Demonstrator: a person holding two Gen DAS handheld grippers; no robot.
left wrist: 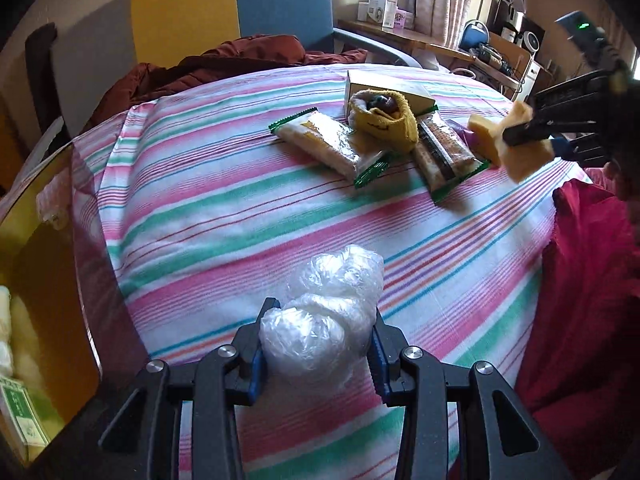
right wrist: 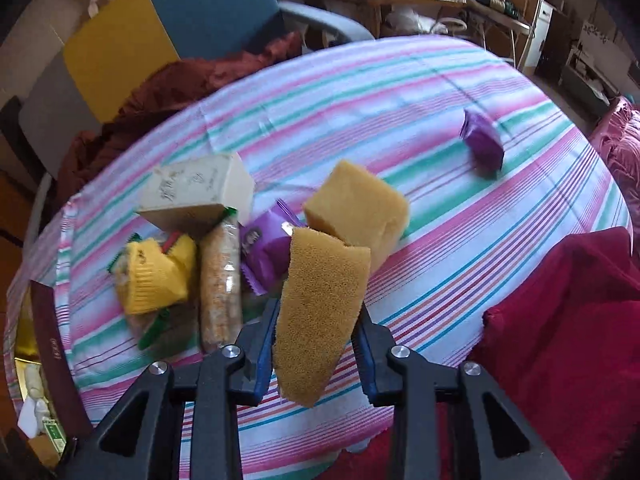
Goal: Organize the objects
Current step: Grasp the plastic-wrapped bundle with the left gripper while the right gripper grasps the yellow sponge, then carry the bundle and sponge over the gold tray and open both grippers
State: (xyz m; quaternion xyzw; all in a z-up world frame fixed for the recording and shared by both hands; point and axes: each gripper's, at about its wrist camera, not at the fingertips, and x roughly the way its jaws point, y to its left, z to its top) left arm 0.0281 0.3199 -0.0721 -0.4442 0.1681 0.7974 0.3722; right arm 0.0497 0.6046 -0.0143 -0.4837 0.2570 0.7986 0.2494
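Sponge (right wrist: 320, 312) sits clamped between the fingers of the right gripper (right wrist: 318, 344), held off the striped cloth (right wrist: 440, 208) that covers the bench; it looks folded or doubled, with a thicker yellow block standing above the pinched part. In the left wrist view the same sponge (left wrist: 504, 140) shows in the right gripper (left wrist: 520, 132) at the far right, above the snack pile. The left gripper (left wrist: 316, 344) has its fingers closed on a crumpled clear plastic bag (left wrist: 328, 320), carried just above the cloth.

At the left edge of the bench stands a dark-rimmed box (left wrist: 80, 264) with a yellow lining; a few pale items and a green-printed packet already lie in it, so sorting appears to be under way. Left on the cloth are a cardboard box (right wrist: 196, 196), a yellow sock (right wrist: 156, 276), two clear snack packs with green ends (left wrist: 332, 148) (left wrist: 444, 156), a purple packet (right wrist: 268, 252) beside the sponge, and a second purple packet (right wrist: 484, 144) well apart toward the far side. Judging by this, both held things have yet to be put away, and most of the pile remains, so the task seems less than half done
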